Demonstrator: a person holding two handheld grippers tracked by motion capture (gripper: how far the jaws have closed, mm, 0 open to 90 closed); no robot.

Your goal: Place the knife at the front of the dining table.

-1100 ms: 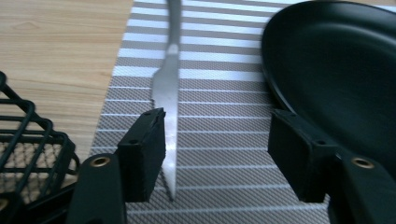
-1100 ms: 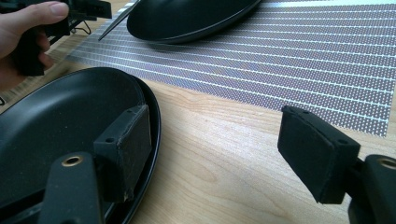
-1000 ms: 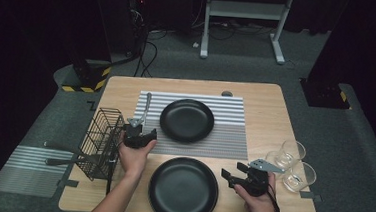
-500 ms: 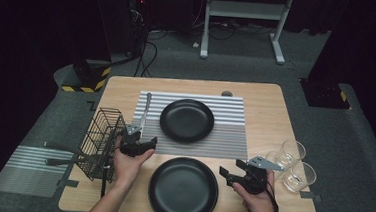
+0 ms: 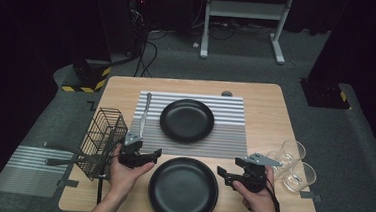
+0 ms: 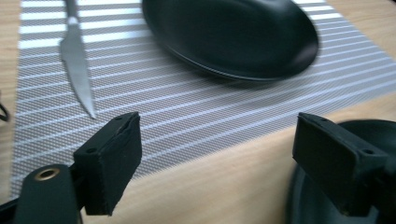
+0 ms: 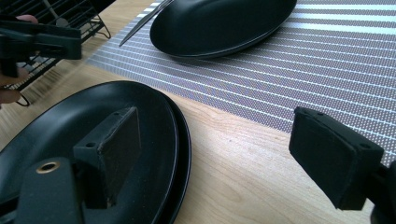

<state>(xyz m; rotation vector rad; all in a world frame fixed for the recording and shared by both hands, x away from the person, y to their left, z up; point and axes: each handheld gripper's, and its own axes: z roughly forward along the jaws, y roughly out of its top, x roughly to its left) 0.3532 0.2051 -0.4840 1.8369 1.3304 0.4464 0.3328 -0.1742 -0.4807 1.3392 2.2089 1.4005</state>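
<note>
high view: left hand-held gripper (image 5: 153,155) shifted right, jaws opening.

Bare table (image 5: 232,154) lies open around the near black plate (image 5: 183,190); wire basket (image 5: 102,139) blocks its left, glasses (image 5: 292,161) its right.

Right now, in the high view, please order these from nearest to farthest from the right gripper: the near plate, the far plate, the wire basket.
From the right gripper:
1. Near plate, just to its left at the table's front.
2. Far plate, farther back on the striped mat.
3. Wire basket, at the table's left edge.
</note>
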